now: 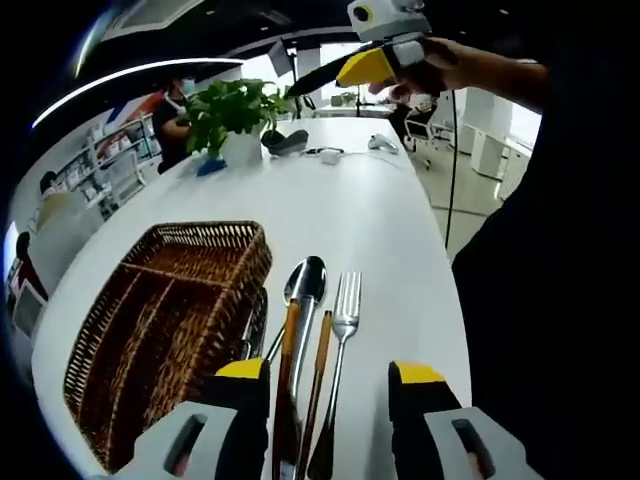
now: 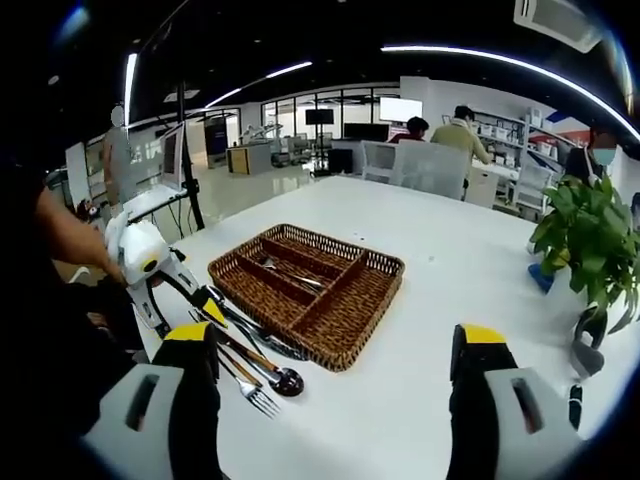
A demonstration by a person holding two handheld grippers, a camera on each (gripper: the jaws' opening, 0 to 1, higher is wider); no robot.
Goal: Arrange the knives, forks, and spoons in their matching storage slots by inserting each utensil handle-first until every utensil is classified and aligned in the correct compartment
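A brown wicker tray (image 1: 170,310) with long compartments lies on the white table. Beside it lie a spoon (image 1: 305,280) and a fork (image 1: 347,300), both with wooden handles that point toward my left gripper (image 1: 330,375). That gripper is open, one jaw on each side of the handles. In the right gripper view the same tray (image 2: 375,280) holds some metal utensils (image 2: 290,275). The spoon (image 2: 288,380) and fork (image 2: 255,395) lie in front of it, with the left gripper (image 2: 205,305) over their handles. My right gripper (image 2: 335,340) is open and holds nothing. It hangs high over the table (image 1: 370,65).
A potted plant (image 1: 235,110) (image 2: 590,230) stands at the table's far end with small objects around it. Another metal utensil (image 2: 255,335) lies against the tray's edge. The table edge (image 1: 440,260) runs close on the right. People, chairs and shelves stand beyond.
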